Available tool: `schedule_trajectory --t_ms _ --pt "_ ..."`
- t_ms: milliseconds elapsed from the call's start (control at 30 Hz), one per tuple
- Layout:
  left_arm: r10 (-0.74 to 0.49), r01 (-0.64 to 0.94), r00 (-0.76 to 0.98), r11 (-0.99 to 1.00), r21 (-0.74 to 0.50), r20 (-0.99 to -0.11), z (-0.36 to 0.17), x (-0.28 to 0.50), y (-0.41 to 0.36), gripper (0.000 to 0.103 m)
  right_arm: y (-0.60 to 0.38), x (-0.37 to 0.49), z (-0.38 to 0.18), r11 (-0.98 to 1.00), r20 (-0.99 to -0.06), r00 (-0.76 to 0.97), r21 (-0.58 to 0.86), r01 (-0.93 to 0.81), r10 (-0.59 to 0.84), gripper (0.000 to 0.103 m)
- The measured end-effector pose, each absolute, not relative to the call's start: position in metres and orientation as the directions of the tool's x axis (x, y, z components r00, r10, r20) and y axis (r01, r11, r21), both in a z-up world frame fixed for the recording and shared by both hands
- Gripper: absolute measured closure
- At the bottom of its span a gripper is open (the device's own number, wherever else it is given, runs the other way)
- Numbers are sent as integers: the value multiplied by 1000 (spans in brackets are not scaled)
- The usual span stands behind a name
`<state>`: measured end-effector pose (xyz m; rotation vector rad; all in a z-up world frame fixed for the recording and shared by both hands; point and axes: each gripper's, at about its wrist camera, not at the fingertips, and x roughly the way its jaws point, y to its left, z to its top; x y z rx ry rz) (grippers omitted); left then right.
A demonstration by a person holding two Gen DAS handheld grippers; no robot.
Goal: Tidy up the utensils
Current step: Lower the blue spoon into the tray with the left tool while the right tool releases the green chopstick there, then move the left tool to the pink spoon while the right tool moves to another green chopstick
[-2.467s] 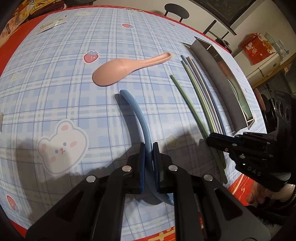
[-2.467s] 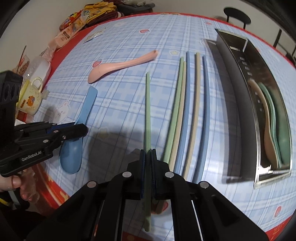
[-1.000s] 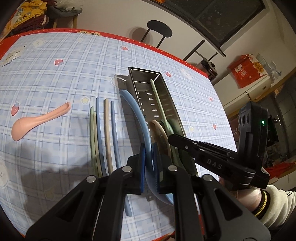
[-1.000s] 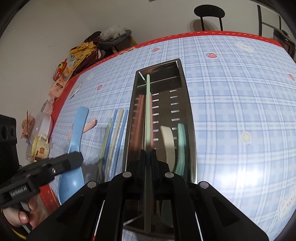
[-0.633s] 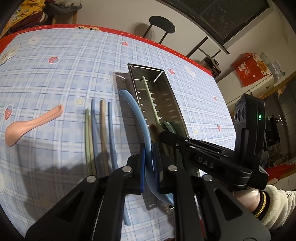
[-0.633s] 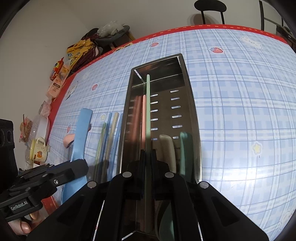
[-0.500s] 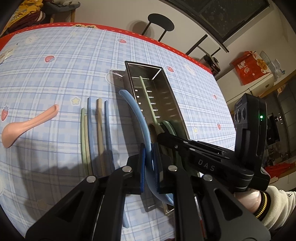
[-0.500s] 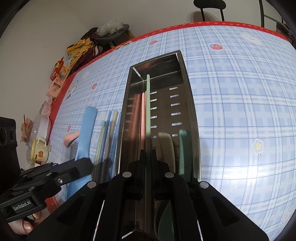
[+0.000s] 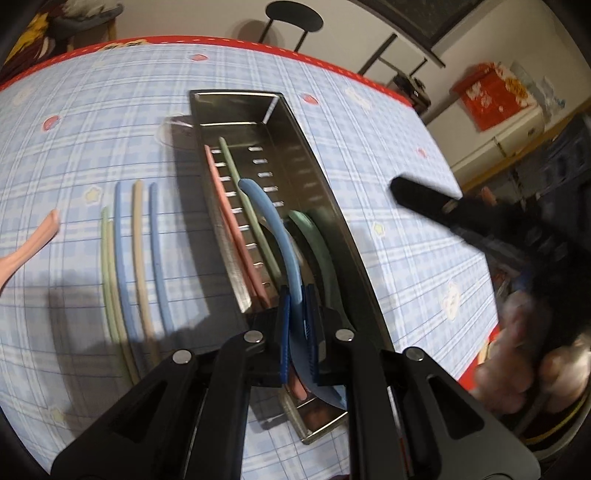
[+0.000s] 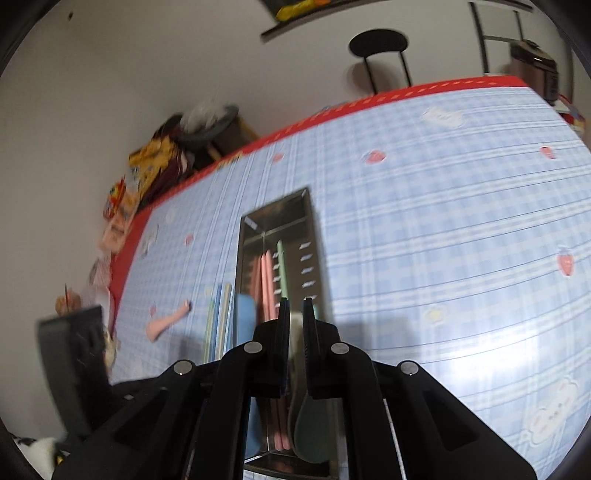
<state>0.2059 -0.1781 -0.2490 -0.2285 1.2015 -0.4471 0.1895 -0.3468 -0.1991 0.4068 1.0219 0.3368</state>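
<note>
Left wrist view
Surface: blue plaid cloth with a red border covers the desk (image 9: 369,155); a black stool (image 9: 293,16) stands past its far edge, a red box (image 9: 495,94) off its right side.
Metal tray: a long perforated tray (image 9: 332,206) runs from the near edge toward the middle of the desk.
Tray contents: pink chopsticks (image 9: 229,214) and a green chopstick (image 9: 251,210) lie along its left wall, a green spoon (image 9: 314,236) by its right wall.
Left hand-held gripper: the left hand-held gripper (image 9: 297,306) is clamped on a blue spoon (image 9: 275,229), whose handle arcs over the tray.
Loose chopsticks: four to five chopsticks (image 9: 140,251) lie on the cloth just left of the tray; beyond them, a pink spoon (image 9: 33,240) near the left edge.
Right hand-held gripper: the right hand-held gripper (image 9: 402,194), blurred, hangs over the cloth right of the tray; its jaw state is unreadable here.

Right wrist view
Background: white wall, stool (image 10: 378,42), clutter of snack bags (image 10: 147,166) off the left edge.
Right hand-held gripper: jaws (image 10: 293,317) nearly together, empty, above the tray (image 10: 317,236).
In the way: its fingers cover the near tray.
Blue spoon: (image 10: 245,314) at the tray's left wall.
</note>
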Motion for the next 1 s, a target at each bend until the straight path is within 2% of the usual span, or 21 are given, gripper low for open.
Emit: schedule_trajectory --t_ms 233,267,333,367,433,467,500,533,567,600,633,700,833,1000 --pt "-416 209 243 905 -371 -876 -260 211 -196 90 -361 183 -193 873 -742 500 484 -61 446 88" --pt "-414 211 241 905 -369 -878 -260 211 -196 86 -361 182 -193 873 -744 499 484 -57 445 87" --pt "-418 209 265 905 -371 -869 -253 208 -193 70 -362 180 -194 873 -746 498 484 -51 443 83" --pt "-415 207 286 907 -367 -864 -247 207 -188 68 -363 178 -193 875 -748 498 483 -47 439 79" --pt "-413 207 316 909 -362 -855 -237 204 -180 64 -364 175 -191 879 -748 504 475 -45 431 68" --pt "-406 204 342 913 -354 -847 -230 203 -173 61 -363 174 -189 881 -748 508 471 -46 426 58" --pt "-400 199 361 916 -349 -842 -224 201 -168 53 -363 172 -187 884 -747 515 465 -48 421 47" --pt "-392 192 385 920 -343 -835 -217 200 -161 46 -362 170 -184 888 -746 523 456 -50 413 41" --pt "-379 181 417 925 -333 -826 -210 197 -151 43 -360 169 -182 893 -747 528 448 -51 405 31" --pt "-369 174 434 929 -326 -822 -204 196 -145 34 -358 167 -180 899 -749 533 436 -50 392 22" --pt "-357 166 453 934 -316 -817 -199 194 -138 22 -357 165 -178 902 -750 537 429 -50 386 19" --pt "-326 151 497 945 -290 -804 -187 186 -123 12 -352 161 -175 909 -754 540 414 -52 374 6" --pt "-272 131 528 962 -239 -805 -176 174 -99 6 -338 152 -176 922 -776 522 382 -58 354 6" --pt "-244 97 537 969 -228 -808 -175 157 -63 6 -320 139 -180 936 -797 506 346 -65 329 6"
